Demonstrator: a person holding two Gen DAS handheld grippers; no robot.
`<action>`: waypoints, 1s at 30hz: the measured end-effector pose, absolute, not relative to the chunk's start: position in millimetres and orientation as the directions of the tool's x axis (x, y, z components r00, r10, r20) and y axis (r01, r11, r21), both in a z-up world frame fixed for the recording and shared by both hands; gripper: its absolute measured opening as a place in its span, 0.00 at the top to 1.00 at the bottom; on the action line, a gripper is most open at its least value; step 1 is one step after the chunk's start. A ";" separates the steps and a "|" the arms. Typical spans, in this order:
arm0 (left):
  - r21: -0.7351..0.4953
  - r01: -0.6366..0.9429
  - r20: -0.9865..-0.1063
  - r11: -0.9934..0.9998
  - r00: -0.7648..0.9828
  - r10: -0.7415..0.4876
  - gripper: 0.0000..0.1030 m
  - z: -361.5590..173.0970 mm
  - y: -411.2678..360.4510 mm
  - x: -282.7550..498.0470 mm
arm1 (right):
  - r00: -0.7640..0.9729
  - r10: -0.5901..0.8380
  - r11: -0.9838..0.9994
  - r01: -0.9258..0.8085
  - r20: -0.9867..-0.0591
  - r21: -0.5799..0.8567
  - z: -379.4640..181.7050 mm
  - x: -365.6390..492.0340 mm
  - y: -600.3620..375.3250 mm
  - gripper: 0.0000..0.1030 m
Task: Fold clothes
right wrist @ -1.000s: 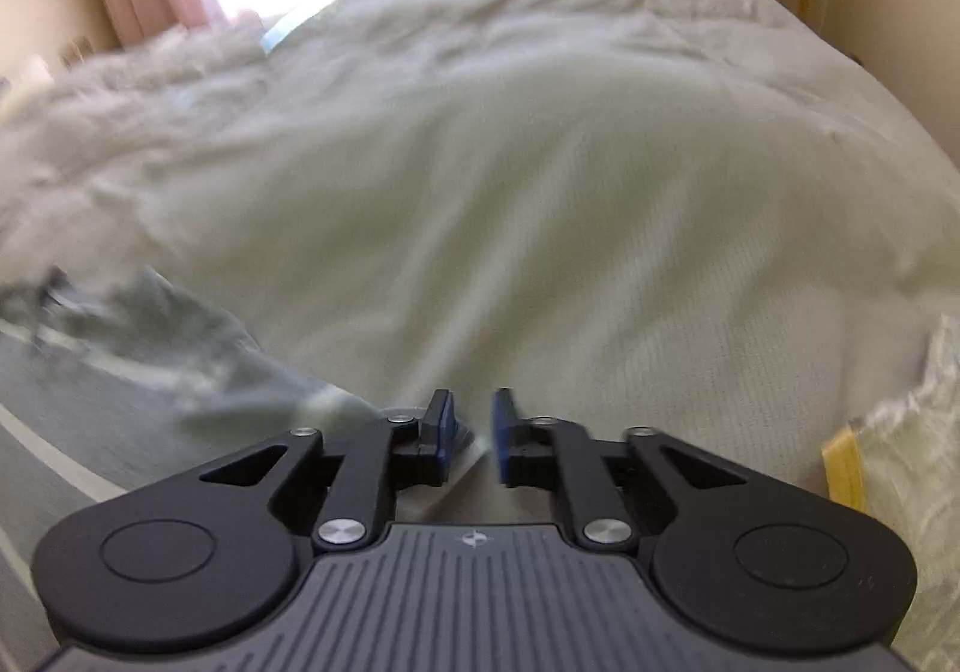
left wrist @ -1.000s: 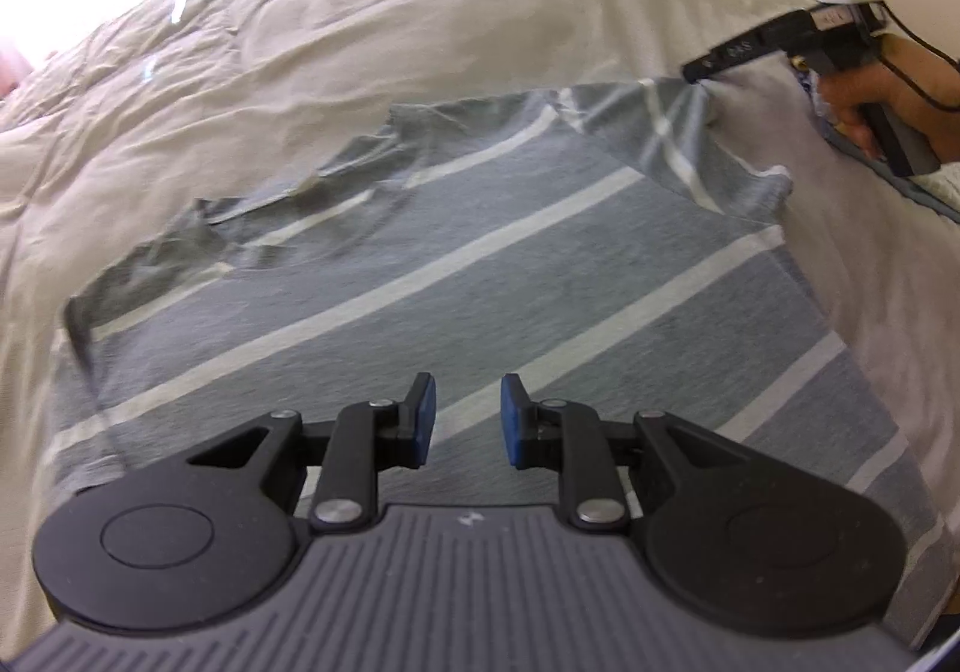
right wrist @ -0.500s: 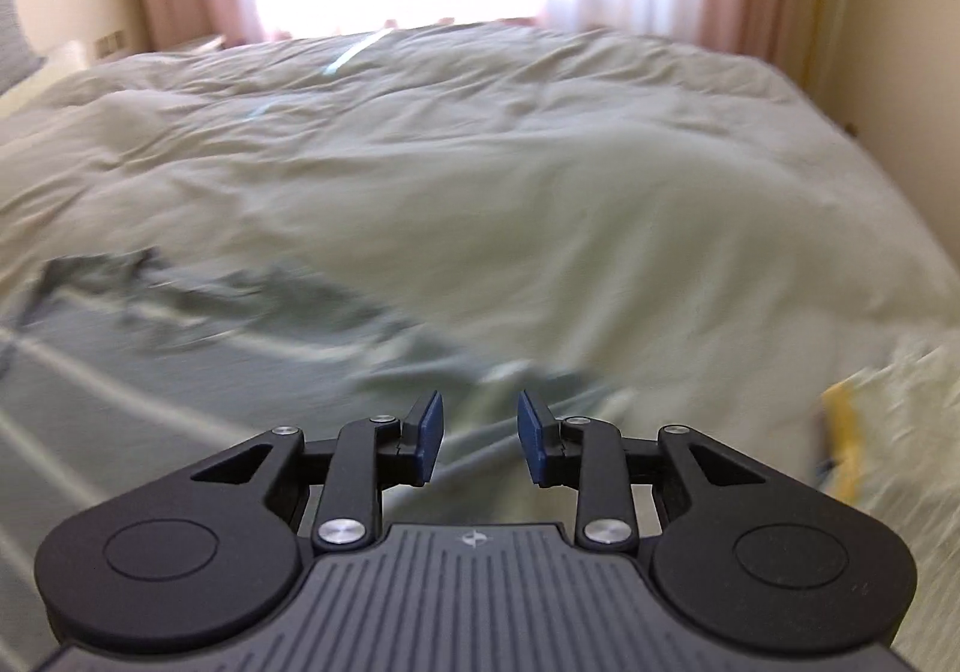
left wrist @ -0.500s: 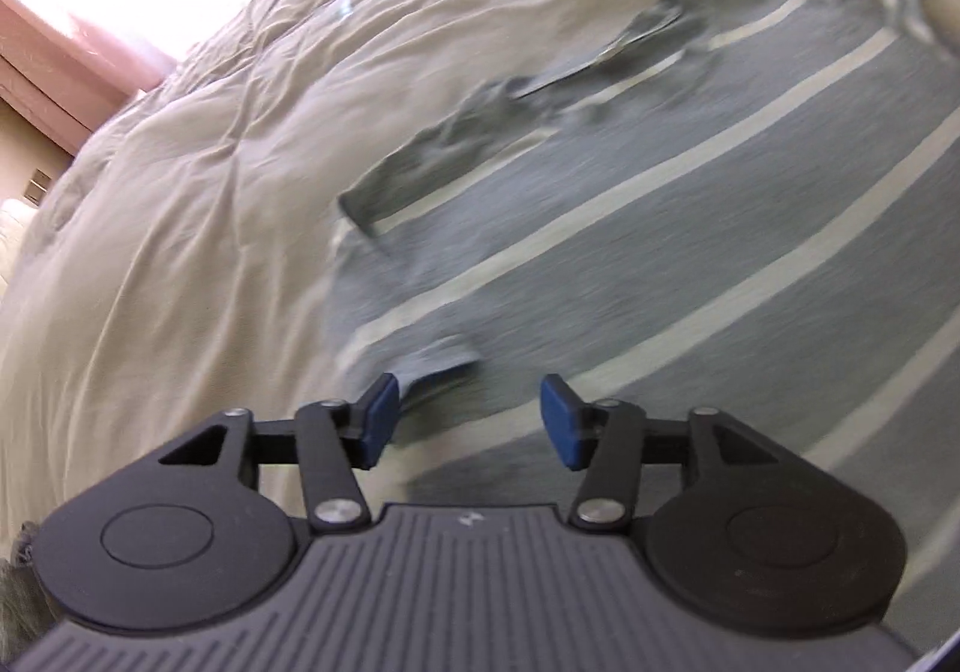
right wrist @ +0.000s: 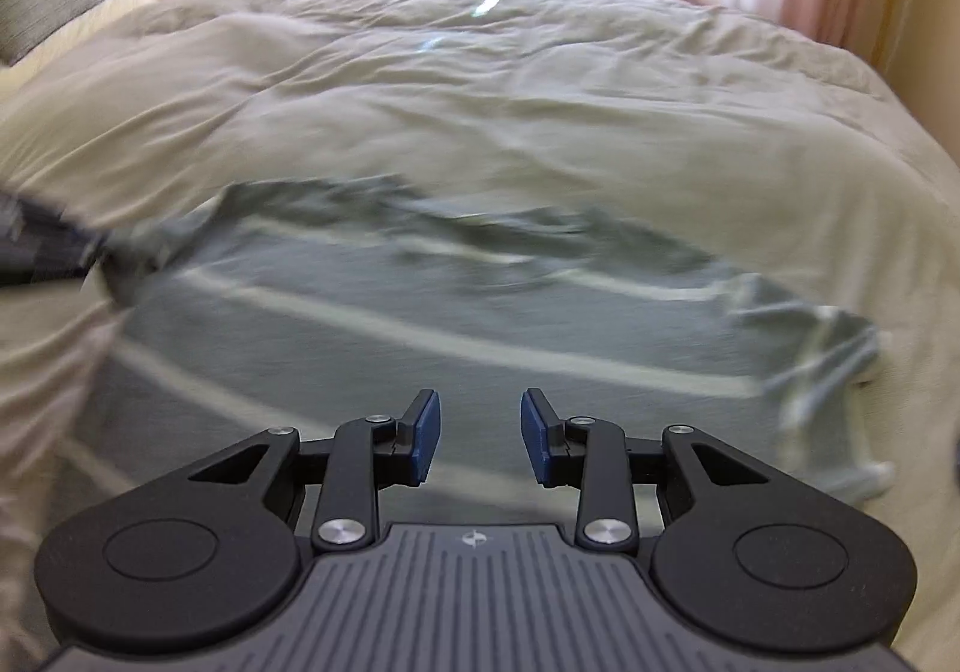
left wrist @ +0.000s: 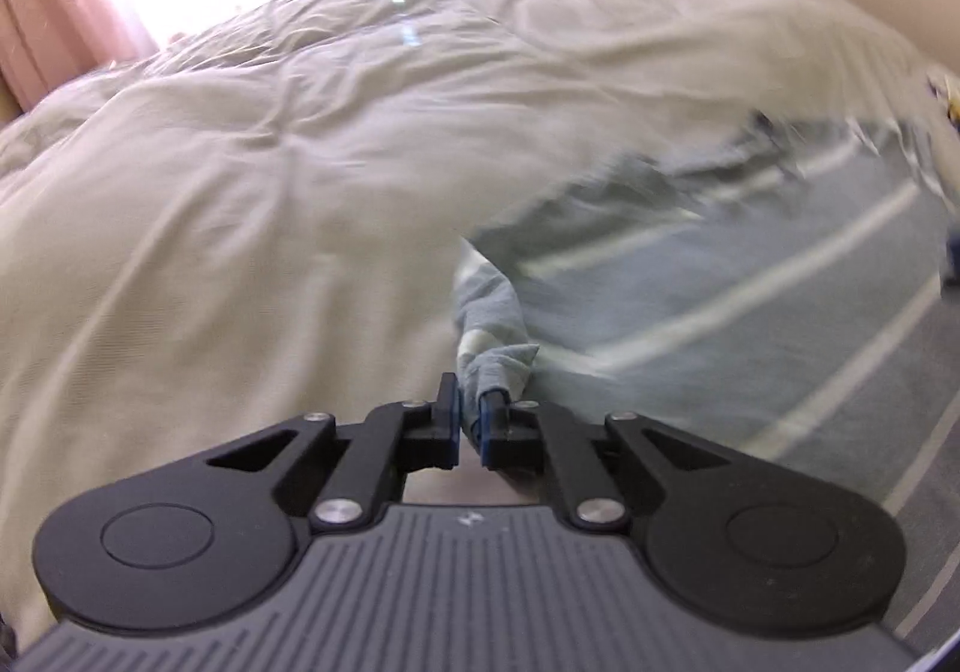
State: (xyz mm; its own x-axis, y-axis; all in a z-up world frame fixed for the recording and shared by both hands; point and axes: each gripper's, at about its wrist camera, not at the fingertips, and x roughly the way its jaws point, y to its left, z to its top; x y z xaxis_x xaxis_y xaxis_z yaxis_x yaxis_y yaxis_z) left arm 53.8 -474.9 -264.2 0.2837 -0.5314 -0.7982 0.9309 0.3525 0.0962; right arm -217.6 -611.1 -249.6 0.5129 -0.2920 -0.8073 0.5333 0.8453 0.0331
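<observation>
Left wrist view: the left gripper [left wrist: 471,409] pinches a bunched corner of the grey striped shirt [left wrist: 750,300], which spreads rightward over the bed [left wrist: 270,180].

Right wrist view: the right gripper [right wrist: 480,435] hangs parted, holding nothing, over the shirt [right wrist: 372,336], which lies flat on the bed [right wrist: 540,102].

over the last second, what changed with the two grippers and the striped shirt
The left gripper swung off the striped shirt's middle to its edge, opened, then shut on a bunched corner. The right gripper let go and now hangs open above the shirt. The shirt stayed spread on the bed cover.
</observation>
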 end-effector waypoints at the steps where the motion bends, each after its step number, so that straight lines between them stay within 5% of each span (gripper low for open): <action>1: 0.083 0.929 -0.798 0.360 0.278 -0.534 0.96 -263.9 -470.8 67.5 | 0.519 -0.275 0.855 0.518 -0.809 0.042 -249.1 -206.2 -594.6 0.65; 4: 0.043 0.921 -0.794 0.388 0.267 -0.546 0.97 -264.1 -458.9 104.2 | 0.549 -0.205 0.909 0.414 -0.810 0.051 -251.1 -166.6 -540.3 0.56; 12: -0.081 0.894 -0.777 0.440 0.220 -0.590 0.97 -263.0 -429.7 137.5 | 0.567 -0.178 0.983 0.137 -0.804 -0.121 -273.3 -78.7 -432.7 0.52; 16: -0.212 0.878 -0.794 0.428 0.100 -0.599 0.76 -274.9 -419.8 128.4 | 0.569 -0.174 0.983 0.052 -0.804 -0.176 -282.1 -56.8 -419.3 0.52; 23: -0.311 0.827 -0.829 0.468 0.005 -0.559 0.65 -314.8 -430.5 116.7 | 0.454 -0.165 0.983 0.001 -0.876 -0.185 -307.3 -48.1 -429.3 0.52; 27: -0.387 0.765 -0.808 0.514 -0.013 -0.589 0.64 -321.9 -432.0 130.0 | 0.428 -0.245 0.964 0.012 -0.870 -0.265 -312.1 -57.3 -429.5 0.52; 30: -0.453 0.725 -0.786 0.519 -0.050 -0.616 0.77 -322.6 -436.3 142.8 | 0.454 -0.275 0.944 -0.038 -0.847 -0.327 -314.6 -56.3 -422.7 0.52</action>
